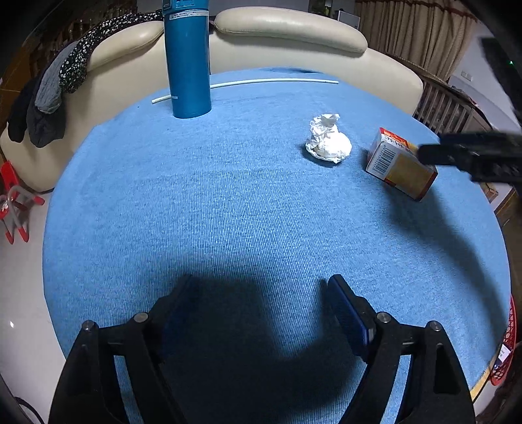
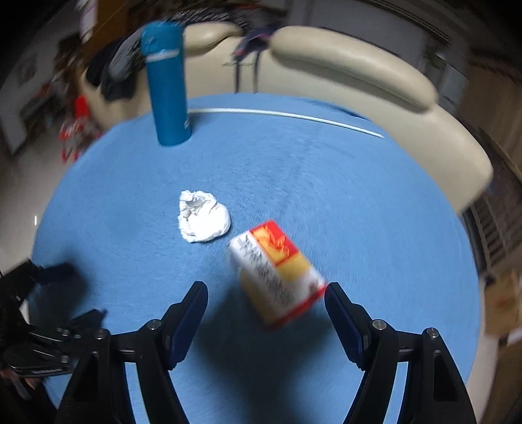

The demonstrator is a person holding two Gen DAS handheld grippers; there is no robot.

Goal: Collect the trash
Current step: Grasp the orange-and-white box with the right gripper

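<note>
A crumpled white paper ball lies on the blue-clothed round table. To its right lies a red, yellow and white carton on its side. My left gripper hovers open over bare cloth near the table's front, with nothing between its fingers. My right gripper is open just above the carton. The carton shows between its fingertips, close to the right one, and the pads do not press on it. The right wrist view is blurred. In the left wrist view the right gripper covers the carton's far right end.
A tall blue bottle stands at the back left of the table, with a thin white rod lying behind it. A beige sofa with clothes draped on it curves behind. A red basket sits beyond the table's right edge.
</note>
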